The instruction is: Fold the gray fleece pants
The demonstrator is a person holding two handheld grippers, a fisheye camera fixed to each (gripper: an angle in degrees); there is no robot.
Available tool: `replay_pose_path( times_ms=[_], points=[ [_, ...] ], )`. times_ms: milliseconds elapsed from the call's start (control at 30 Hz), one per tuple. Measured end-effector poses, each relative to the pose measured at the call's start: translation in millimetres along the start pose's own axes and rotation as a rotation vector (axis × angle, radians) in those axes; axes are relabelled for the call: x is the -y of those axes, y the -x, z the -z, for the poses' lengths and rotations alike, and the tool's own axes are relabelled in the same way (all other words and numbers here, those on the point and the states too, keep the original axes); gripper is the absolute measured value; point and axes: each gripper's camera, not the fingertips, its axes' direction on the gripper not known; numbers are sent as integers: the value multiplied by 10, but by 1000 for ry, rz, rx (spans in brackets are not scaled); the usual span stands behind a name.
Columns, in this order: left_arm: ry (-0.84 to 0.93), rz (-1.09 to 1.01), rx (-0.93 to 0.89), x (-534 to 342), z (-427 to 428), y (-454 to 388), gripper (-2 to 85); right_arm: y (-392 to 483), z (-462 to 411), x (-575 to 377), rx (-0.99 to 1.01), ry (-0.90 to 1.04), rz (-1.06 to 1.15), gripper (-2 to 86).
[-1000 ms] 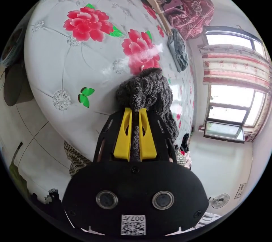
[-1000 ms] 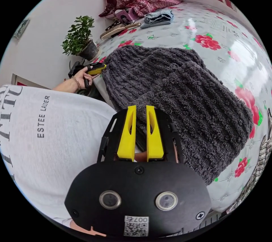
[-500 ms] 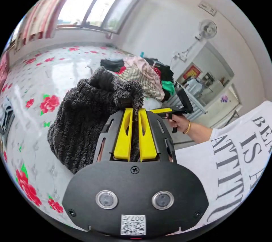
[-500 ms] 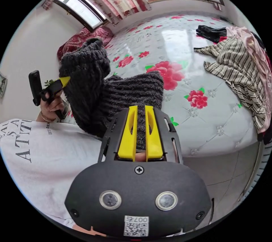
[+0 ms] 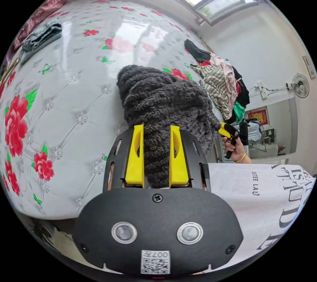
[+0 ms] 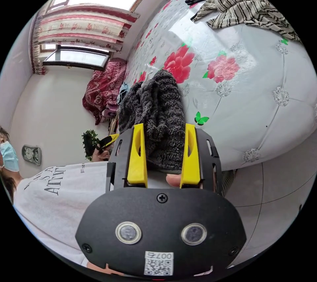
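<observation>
In the left gripper view, the floral bed [image 5: 66, 97] takes the left and centre of the frame, with a folded dark garment [image 5: 41, 35] at upper left. The gray fleece pants [image 5: 165, 103] lie heaped at centre, fleece running down between the left tongs [image 5: 157, 156] — their yellow jaws stand apart, fabric between them, though whether they press it I cannot tell. A clothes pile [image 5: 223, 83] sits right of centre, and at right a hand [image 5: 238, 151] grips the other tongs at the pants' edge.

The right gripper view adds a clock [image 6: 31, 154] at far left, a plant [image 6: 89, 144] and curtains [image 6: 82, 34]. Its right tongs [image 6: 163, 156] are spread wide around the pants [image 6: 155, 113]; a striped garment [image 6: 244, 1] lies at upper right.
</observation>
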Motion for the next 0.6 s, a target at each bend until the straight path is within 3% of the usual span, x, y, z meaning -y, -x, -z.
replay_pose_path(
  times_ms=[200,333,600],
  points=[
    [123,79,-149,247,-597,251,126,-313,-404,401,133,161,-71,144],
    [186,56,-203,538,-776,267,87,-285,-481,558,173,183,-88,128],
    [-21,17,-377,1220,32,411,61,886,-736,1394,346,156,133,95]
  ],
)
